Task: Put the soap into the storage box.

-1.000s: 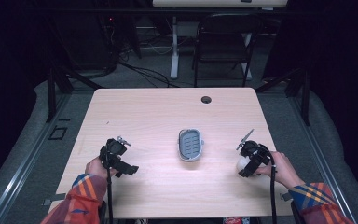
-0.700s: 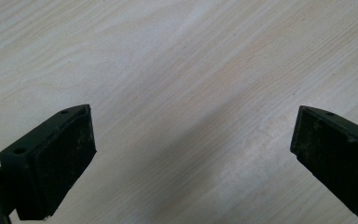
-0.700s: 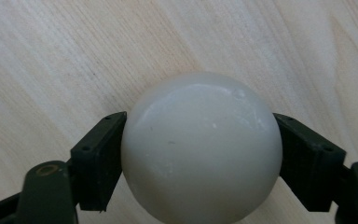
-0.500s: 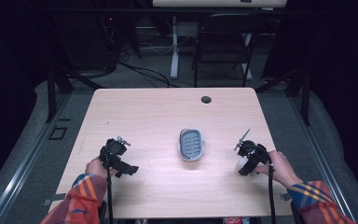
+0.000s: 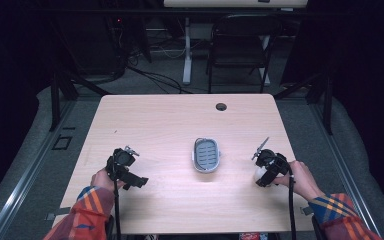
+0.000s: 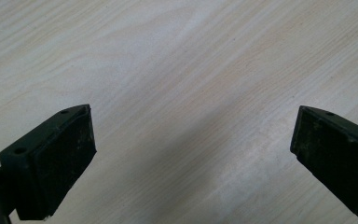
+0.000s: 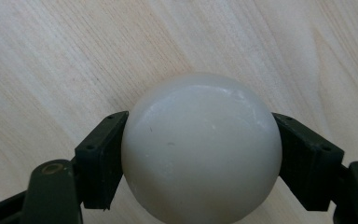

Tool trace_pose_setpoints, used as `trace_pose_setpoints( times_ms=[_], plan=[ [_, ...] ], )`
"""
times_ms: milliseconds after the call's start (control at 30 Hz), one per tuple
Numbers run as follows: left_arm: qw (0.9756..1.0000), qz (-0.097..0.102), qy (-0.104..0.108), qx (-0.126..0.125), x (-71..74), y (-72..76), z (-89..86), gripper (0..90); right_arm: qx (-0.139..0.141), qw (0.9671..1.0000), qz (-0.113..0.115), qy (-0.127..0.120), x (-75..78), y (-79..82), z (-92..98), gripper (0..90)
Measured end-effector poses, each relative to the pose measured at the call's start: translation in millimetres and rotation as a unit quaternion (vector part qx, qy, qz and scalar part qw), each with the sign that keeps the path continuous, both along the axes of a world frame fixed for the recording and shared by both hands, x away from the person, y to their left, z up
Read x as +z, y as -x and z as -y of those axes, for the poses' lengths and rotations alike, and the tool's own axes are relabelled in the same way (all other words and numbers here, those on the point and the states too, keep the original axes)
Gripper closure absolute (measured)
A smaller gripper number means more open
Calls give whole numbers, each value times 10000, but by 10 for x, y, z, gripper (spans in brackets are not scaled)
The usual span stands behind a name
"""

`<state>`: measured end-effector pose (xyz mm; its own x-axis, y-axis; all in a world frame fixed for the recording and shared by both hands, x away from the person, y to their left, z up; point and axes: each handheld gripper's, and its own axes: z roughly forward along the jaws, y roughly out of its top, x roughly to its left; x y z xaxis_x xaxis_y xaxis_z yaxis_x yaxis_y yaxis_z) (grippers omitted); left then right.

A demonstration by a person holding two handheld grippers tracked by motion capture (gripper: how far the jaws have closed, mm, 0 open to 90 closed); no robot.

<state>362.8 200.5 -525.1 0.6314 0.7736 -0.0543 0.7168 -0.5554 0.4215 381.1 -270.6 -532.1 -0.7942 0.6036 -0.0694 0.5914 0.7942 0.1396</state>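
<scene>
Tongs on the right (image 7: pixel 200 154) are pinching a white ball (image 7: pixel 201 149), one jaw pressed to each side of it, held just over the pale wood tabletop (image 5: pixel 170 125); being round, the ball has no long axis or pointing direction to tell. From the high view the ball (image 5: pixel 260 173) peeks out under the right tongs (image 5: pixel 267 170) near the right edge; a grey oval dish (image 5: pixel 206 154) lies at centre, long axis running away from the person. Left tongs (image 6: pixel 191 154) are spread wide over bare wood, gripped by the left hand (image 5: pixel 102 179) at the left.
</scene>
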Motion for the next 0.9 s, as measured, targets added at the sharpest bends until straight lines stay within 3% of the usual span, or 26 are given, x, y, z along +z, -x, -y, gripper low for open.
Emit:
trace_pose_setpoints(
  times_ms=[33,233,300,333,500,833,900],
  plan=[
    [10000,9,-15,-11,1,-1,2,0,-88,9999,67,-100,-9,12,3,240],
    [10000,-16,-21,-74,-10,-7,-4,0,-51,10000,82,-12,32,8,15,240],
    [9999,-35,1,-105,-10,-7,-8,0,-163,9996,158,-180,13,29,12,239],
    [9999,-43,0,-118,-12,-7,-8,0,-95,9999,107,-75,38,19,13,239],
    [9998,-21,-53,-211,-7,5,-3,0,-83,9999,106,-49,67,21,25,239],
    [9997,-11,-77,-221,-4,10,-10,0,-216,9993,192,-240,91,29,50,239],
    [9997,-31,-85,-229,-5,10,-8,0,-170,9996,209,-130,112,22,47,240]
  ],
)
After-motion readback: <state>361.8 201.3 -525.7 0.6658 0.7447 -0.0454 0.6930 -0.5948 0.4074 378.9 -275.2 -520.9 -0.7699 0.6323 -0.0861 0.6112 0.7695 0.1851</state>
